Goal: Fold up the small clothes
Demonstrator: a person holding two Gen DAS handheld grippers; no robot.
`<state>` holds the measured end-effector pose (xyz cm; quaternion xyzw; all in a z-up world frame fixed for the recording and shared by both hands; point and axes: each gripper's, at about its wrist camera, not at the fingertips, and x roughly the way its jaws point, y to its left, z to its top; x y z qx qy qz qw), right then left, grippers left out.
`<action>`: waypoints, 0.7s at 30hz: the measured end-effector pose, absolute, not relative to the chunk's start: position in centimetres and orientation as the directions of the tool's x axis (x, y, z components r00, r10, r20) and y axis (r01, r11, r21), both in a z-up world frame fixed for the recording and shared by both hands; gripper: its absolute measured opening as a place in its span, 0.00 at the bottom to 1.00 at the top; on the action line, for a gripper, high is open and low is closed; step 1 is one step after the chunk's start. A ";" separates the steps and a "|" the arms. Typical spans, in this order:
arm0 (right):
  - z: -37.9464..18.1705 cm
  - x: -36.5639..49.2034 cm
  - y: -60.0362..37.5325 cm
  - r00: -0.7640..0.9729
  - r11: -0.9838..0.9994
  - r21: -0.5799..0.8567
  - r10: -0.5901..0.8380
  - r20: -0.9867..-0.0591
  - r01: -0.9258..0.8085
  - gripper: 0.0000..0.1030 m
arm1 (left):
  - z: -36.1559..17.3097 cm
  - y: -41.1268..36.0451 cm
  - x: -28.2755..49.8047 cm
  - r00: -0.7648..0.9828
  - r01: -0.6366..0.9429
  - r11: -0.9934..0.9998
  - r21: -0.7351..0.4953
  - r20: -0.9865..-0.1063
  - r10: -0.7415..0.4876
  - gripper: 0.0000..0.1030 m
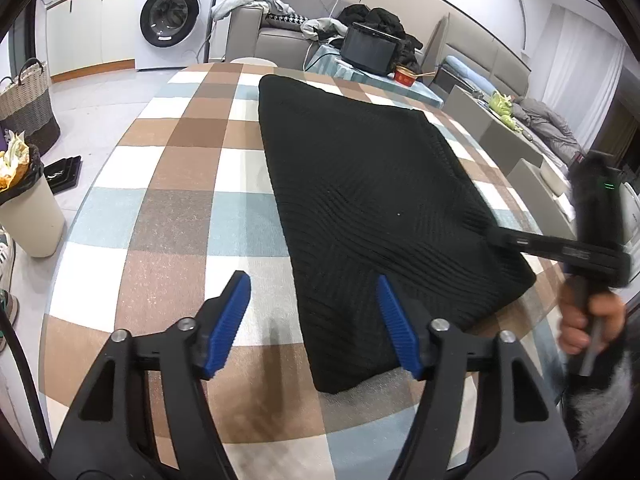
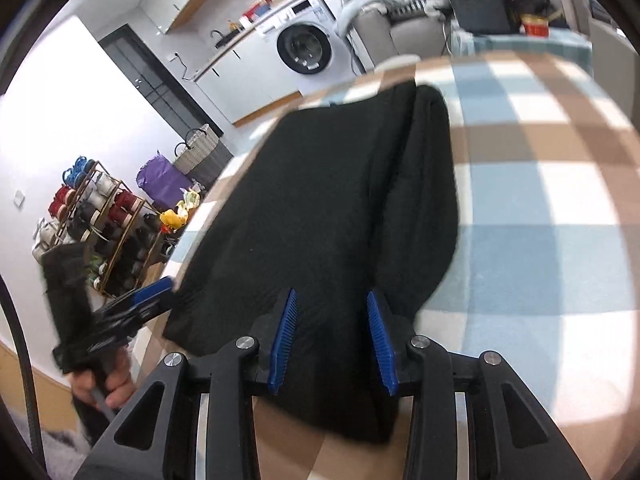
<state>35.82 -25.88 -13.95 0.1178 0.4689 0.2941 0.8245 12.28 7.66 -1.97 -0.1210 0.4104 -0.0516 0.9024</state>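
A black ribbed knit garment [image 1: 372, 200] lies folded into a rough rectangle on the checkered tablecloth [image 1: 180, 200]. My left gripper [image 1: 312, 300] is open and empty, with its jaws over the garment's near left edge. My right gripper [image 2: 332, 320] is open over the garment [image 2: 320, 208] near its closest edge, with nothing between the pads. In the left wrist view the right gripper [image 1: 496, 236] reaches in from the right and touches the garment's right edge. In the right wrist view the left gripper [image 2: 158, 288] shows at the garment's left corner.
A beige bin [image 1: 28, 216] with a black bag and a woven basket [image 1: 28, 104] stand on the floor to the left. A washing machine [image 1: 176, 16], a sofa and a small table with a black box [image 1: 370, 50] lie beyond the table. A shoe rack [image 2: 100, 220] stands by the wall.
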 end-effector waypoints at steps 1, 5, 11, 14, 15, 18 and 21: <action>-14.3 36.3 -25.9 0.397 0.799 0.487 0.599 -0.695 -0.354 0.30 | -2.0 7.6 12.2 0.657 -0.006 0.966 -0.258 -0.729 -0.191 0.63; -13.5 37.5 -25.4 0.431 0.788 0.511 0.616 -0.659 -0.344 0.09 | -1.8 6.8 12.4 0.652 0.007 0.966 -0.257 -0.732 -0.199 0.63; -12.1 36.1 -25.9 0.527 0.828 0.428 0.561 -0.639 -0.363 0.09 | -1.1 5.4 12.8 0.660 0.053 0.962 -0.267 -0.713 -0.234 0.63; -14.7 37.1 -26.9 0.438 0.813 0.510 0.582 -0.686 -0.281 0.09 | -1.0 4.7 13.1 0.655 0.063 0.964 -0.260 -0.718 -0.236 0.63; -14.5 36.7 -27.2 0.425 0.794 0.536 0.607 -0.672 -0.286 0.14 | -0.9 4.6 13.1 0.655 0.064 0.965 -0.254 -0.719 -0.233 0.63; -14.1 34.9 -28.1 0.361 0.748 0.576 0.663 -0.656 -0.329 0.32 | -0.5 4.0 12.8 0.656 0.095 0.963 -0.252 -0.712 -0.251 0.63; -13.7 32.2 -28.5 0.348 0.740 0.544 0.669 -0.657 -0.395 0.34 | -0.4 2.9 12.6 0.656 0.135 0.962 -0.236 -0.707 -0.265 0.63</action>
